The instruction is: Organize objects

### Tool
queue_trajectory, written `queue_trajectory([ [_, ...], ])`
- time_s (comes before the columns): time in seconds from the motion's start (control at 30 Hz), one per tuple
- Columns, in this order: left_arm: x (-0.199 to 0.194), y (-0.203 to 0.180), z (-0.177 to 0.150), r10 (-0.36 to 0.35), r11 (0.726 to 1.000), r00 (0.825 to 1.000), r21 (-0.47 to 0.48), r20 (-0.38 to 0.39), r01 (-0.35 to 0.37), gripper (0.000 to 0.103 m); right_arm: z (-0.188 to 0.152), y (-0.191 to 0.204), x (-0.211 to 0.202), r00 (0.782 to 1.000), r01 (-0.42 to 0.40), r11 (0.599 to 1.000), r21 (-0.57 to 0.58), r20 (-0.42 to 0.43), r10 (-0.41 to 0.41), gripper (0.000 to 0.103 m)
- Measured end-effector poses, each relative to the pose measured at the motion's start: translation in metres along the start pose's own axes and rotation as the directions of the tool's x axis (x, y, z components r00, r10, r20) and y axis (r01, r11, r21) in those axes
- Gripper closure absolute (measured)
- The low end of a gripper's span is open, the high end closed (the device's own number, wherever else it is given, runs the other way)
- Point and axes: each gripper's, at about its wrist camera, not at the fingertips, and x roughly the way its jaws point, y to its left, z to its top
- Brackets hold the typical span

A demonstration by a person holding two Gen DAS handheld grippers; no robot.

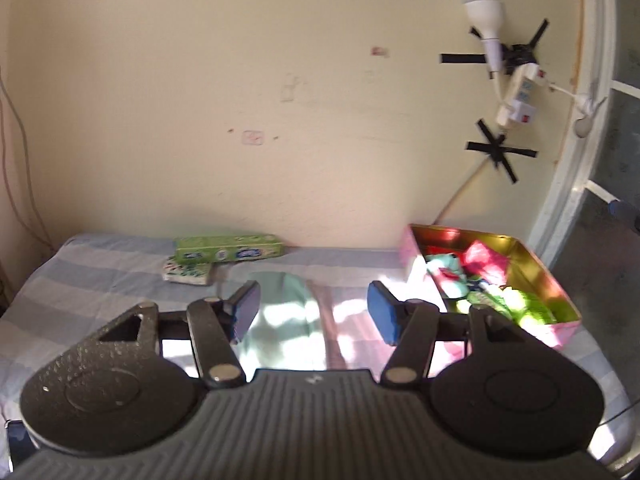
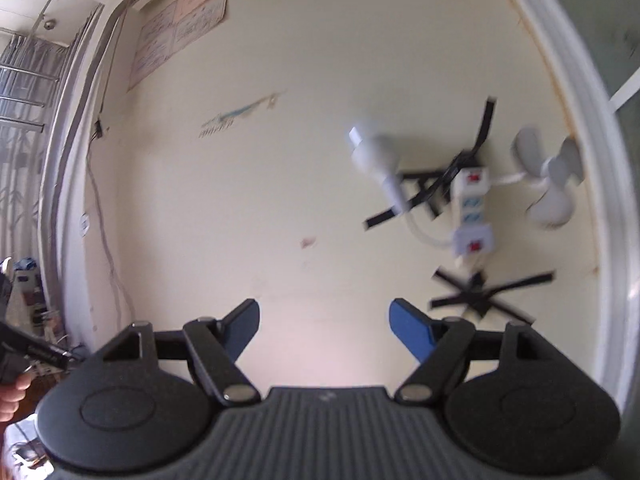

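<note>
In the left wrist view my left gripper (image 1: pixel 314 312) is open and empty above a table with a striped cloth (image 1: pixel 100 280). A pale mint cloth item (image 1: pixel 284 320) lies flat on the table between and below its fingers. An open pink box with a gold inside (image 1: pixel 532 276) stands at the right and holds several colourful items (image 1: pixel 480 276). A green carton (image 1: pixel 228 250) lies at the back on a smaller green-patterned pack (image 1: pixel 188 272). In the right wrist view my right gripper (image 2: pixel 324 328) is open and empty, raised and facing the wall.
A cream wall (image 1: pixel 240 100) stands behind the table. A white lamp (image 1: pixel 482 12) and a power strip (image 1: pixel 520 96) are taped to it at the right. A white door frame (image 1: pixel 576 160) borders the right. A small white fan (image 2: pixel 548 176) hangs by the strip.
</note>
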Motion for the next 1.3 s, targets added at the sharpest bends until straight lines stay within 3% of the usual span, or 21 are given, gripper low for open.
queue_trajectory([
  [0.13,0.042,0.053,0.006,0.087,0.992,0.994,-0.083,-0.066,-0.093,0.041,-0.056,0.042,0.079,0.976,-0.124,0.99,0.074,-0.171,0.135,0.03],
  [0.23,0.088,0.099,0.014,0.033,0.97,0.989,-0.234,-0.144,-0.066,0.041,-0.101,0.065,0.125,0.934,-0.181,0.965,0.19,-0.272,0.229,0.031],
  [0.3,0.129,0.131,0.021,-0.032,0.934,0.982,-0.356,-0.185,-0.036,0.041,-0.126,0.077,0.144,0.915,-0.197,0.955,0.223,-0.307,0.261,0.032],
  [0.4,0.175,0.153,0.036,-0.01,0.921,0.983,-0.384,-0.181,-0.062,0.041,-0.154,0.089,0.163,0.905,-0.188,0.967,0.171,-0.353,0.239,0.032],
  [0.43,0.19,0.156,0.042,-0.009,0.929,0.985,-0.367,-0.174,-0.056,0.04,-0.165,0.087,0.168,0.894,-0.192,0.964,0.186,-0.371,0.25,0.032],
  [0.5,0.219,0.15,0.054,-0.023,0.956,0.985,-0.291,-0.172,-0.029,0.029,-0.183,0.08,0.175,0.882,-0.182,0.959,0.218,-0.395,0.258,0.032],
  [0.53,0.232,0.141,0.061,-0.014,0.978,0.986,-0.21,-0.165,-0.021,0.027,-0.193,0.074,0.18,0.873,-0.159,0.959,0.234,-0.421,0.247,0.032],
  [0.57,0.244,0.127,0.066,0.007,0.996,0.988,-0.082,-0.157,-0.02,0.02,-0.198,0.067,0.186,0.846,-0.11,0.955,0.274,-0.479,0.234,0.034],
  [0.6,0.254,0.114,0.069,0.02,0.999,0.988,0.05,-0.154,-0.013,0.016,-0.198,0.061,0.188,0.834,-0.113,0.94,0.322,-0.483,0.266,0.036],
  [0.63,0.265,0.101,0.069,0.023,0.981,0.987,0.193,-0.158,0.008,0.016,-0.197,0.053,0.185,0.843,-0.131,0.921,0.367,-0.448,0.298,0.036],
  [0.7,0.289,0.077,0.062,0.046,0.893,0.983,0.449,-0.179,0.04,0.016,-0.197,0.045,0.181,0.842,-0.125,0.9,0.417,-0.436,0.319,0.033],
  [0.77,0.308,0.069,0.057,0.051,0.824,0.97,0.559,-0.239,0.094,0.016,-0.198,0.038,0.183,0.825,-0.118,0.874,0.472,-0.443,0.351,0.033],
  [0.83,0.327,0.069,0.055,0.071,0.791,0.955,0.6,-0.289,0.122,0.016,-0.199,0.033,0.183,0.821,-0.115,0.854,0.507,-0.435,0.37,0.033],
  [0.93,0.351,0.084,0.053,0.081,0.793,0.93,0.589,-0.357,0.157,0.015,-0.2,0.032,0.186,0.819,-0.119,0.851,0.512,-0.433,0.375,0.033],
  [0.97,0.358,0.087,0.051,0.094,0.794,0.926,0.589,-0.365,0.152,0.018,-0.2,0.033,0.185,0.819,-0.12,0.852,0.51,-0.434,0.376,0.033],
  [1.0,0.364,0.089,0.049,0.099,0.799,0.918,0.58,-0.384,0.156,0.029,-0.2,0.033,0.185,0.819,-0.121,0.852,0.509,-0.434,0.376,0.033],
  [1.13,0.353,0.086,0.041,0.095,0.792,0.936,0.595,-0.34,0.137,0.031,-0.202,0.034,0.196,0.817,-0.122,0.852,0.51,-0.435,0.378,0.032],
  [1.3,0.298,0.071,0.044,0.029,0.801,0.949,0.576,-0.313,0.165,0.051,-0.203,0.034,0.204,0.817,-0.118,0.859,0.498,-0.443,0.369,0.033],
])
